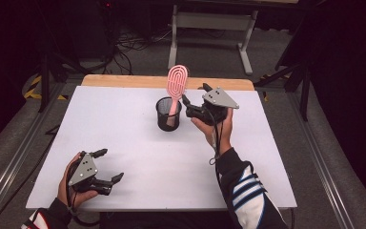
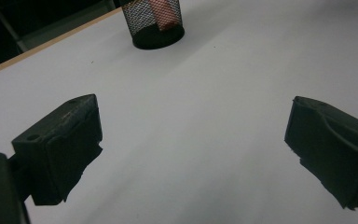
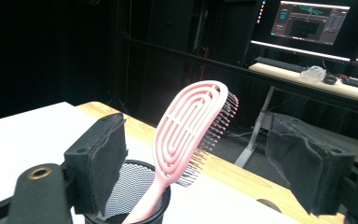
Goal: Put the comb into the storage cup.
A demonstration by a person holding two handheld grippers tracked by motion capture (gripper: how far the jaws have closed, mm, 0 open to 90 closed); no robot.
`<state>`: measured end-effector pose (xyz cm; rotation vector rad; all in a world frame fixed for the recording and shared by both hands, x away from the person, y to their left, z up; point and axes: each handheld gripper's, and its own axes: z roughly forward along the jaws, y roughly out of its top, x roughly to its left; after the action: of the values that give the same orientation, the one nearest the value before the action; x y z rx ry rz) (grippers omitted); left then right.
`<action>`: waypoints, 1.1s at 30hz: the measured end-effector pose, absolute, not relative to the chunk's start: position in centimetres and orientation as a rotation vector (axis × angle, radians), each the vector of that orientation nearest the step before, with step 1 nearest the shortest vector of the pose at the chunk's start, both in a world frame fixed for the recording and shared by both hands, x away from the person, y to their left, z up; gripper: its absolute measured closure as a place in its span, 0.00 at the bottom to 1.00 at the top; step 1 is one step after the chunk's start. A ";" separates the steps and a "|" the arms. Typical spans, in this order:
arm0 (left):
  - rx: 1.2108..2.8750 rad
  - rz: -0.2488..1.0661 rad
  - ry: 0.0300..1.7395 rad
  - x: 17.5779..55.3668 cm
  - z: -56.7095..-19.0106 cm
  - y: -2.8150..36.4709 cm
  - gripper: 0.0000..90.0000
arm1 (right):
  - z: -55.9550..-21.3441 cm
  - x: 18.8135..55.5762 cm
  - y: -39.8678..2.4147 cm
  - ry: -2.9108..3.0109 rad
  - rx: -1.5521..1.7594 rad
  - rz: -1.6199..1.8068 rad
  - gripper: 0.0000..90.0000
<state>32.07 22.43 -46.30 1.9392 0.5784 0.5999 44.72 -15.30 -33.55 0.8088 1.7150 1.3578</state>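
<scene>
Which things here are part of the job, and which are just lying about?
In the job: brush, standing handle-down in the mesh cup; right tool, open beside the brush.

Lying about: left tool, open over the table; monitor, keyboard.

Pink hairbrush, concentric oval slot pattern on the back, dark bristles with pale tips. Black wire-mesh cup, fine grid pattern, solid black base ring. White worktop with light wood edge strip at the far side. Black left gripper and right gripper, each with grey three-cornered plate; matte black fingers, brass-coloured insert near the base. Dark sleeve with white and blue stripes. Yellow-black hazard tape on grey floor. White table frame behind.
</scene>
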 end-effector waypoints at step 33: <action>1.953 0.599 0.574 32.1 -46.4 22.4 0.06 | -33.7 42.8 -16.1 1.757 0.758 1.344 0.06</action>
<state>32.13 22.35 -46.36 1.9530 0.5743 0.5985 42.83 -16.14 -33.66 0.7582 1.7566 1.3444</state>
